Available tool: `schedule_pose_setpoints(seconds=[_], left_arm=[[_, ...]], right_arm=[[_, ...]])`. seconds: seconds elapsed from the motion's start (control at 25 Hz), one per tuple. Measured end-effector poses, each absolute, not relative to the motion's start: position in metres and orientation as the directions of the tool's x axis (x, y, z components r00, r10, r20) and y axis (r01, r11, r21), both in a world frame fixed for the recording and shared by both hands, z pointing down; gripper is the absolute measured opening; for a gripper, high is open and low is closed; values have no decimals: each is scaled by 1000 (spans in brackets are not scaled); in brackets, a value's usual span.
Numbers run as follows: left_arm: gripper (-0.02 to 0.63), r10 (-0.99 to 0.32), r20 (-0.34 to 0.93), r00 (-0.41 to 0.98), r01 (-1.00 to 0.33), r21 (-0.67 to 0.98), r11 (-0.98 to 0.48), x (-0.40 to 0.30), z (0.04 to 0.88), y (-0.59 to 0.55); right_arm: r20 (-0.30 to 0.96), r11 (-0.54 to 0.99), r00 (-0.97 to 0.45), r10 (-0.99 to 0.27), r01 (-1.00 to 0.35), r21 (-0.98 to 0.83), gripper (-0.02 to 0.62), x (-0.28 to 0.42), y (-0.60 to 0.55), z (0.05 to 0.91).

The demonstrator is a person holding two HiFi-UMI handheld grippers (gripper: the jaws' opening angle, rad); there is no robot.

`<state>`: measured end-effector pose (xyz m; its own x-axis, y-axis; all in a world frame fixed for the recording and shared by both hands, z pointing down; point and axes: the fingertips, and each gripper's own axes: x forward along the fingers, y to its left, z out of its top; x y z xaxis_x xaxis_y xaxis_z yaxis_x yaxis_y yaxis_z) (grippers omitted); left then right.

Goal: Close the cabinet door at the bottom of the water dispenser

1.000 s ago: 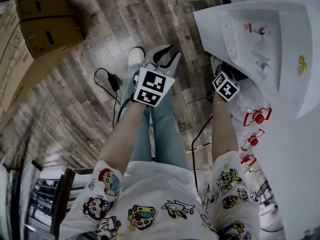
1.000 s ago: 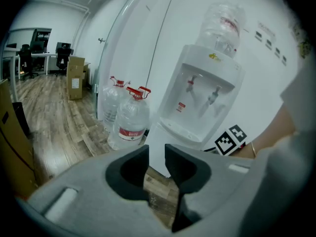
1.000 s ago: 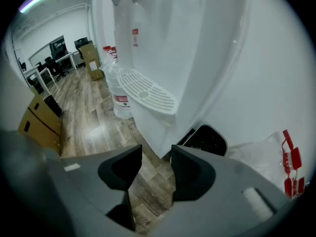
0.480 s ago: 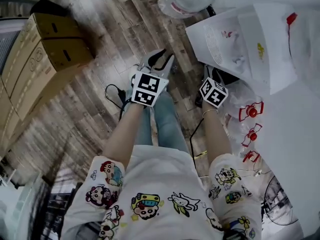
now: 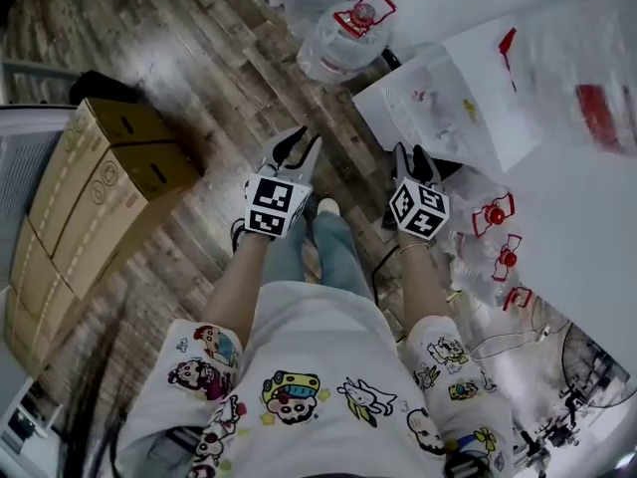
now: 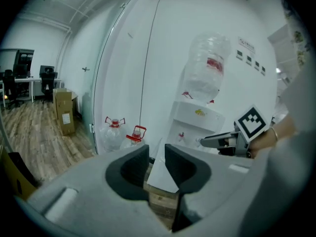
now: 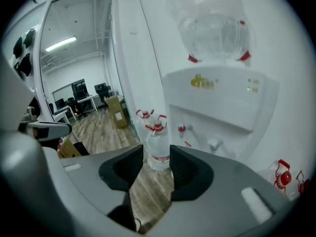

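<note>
The white water dispenser (image 5: 458,98) stands at the upper right of the head view, with a clear bottle (image 5: 587,78) on top. In the left gripper view a white panel (image 6: 160,174) juts out at the dispenser's (image 6: 202,120) foot; it looks like the cabinet door standing ajar. My left gripper (image 5: 296,145) is held up in front of me, open and empty. My right gripper (image 5: 410,153) hangs beside it, nearer the dispenser, also open with nothing between its pads. The right gripper view faces the dispenser's taps (image 7: 212,142) and bottle (image 7: 212,23); the cabinet is below its edge.
Cardboard boxes (image 5: 109,187) are stacked on the wooden floor at the left. Red-capped water jugs stand beyond the dispenser (image 5: 348,28) and beside it against the wall (image 5: 493,217). A black cable (image 5: 383,267) lies on the floor by my feet.
Both grippers have come up from near the floor and now sit closer together. The view has lifted and swung, so more boxes and jugs show. Neither gripper holds anything.
</note>
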<state>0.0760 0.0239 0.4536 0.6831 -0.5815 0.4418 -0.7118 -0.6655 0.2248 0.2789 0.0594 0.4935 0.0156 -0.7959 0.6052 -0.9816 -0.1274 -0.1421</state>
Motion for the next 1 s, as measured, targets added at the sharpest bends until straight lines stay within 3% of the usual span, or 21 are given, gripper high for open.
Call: schedule_pose_setpoints(seconds=[0.56, 1.0], left_arm=[[92, -498, 256, 828, -540, 125, -832, 43, 299, 20], [55, -447, 119, 887, -457, 87, -885, 41, 217, 63]], right_arm=[[227, -1, -13, -974, -998, -61, 132, 209, 93, 258], [67, 25, -25, -997, -1000, -10, 73, 181, 138, 187]])
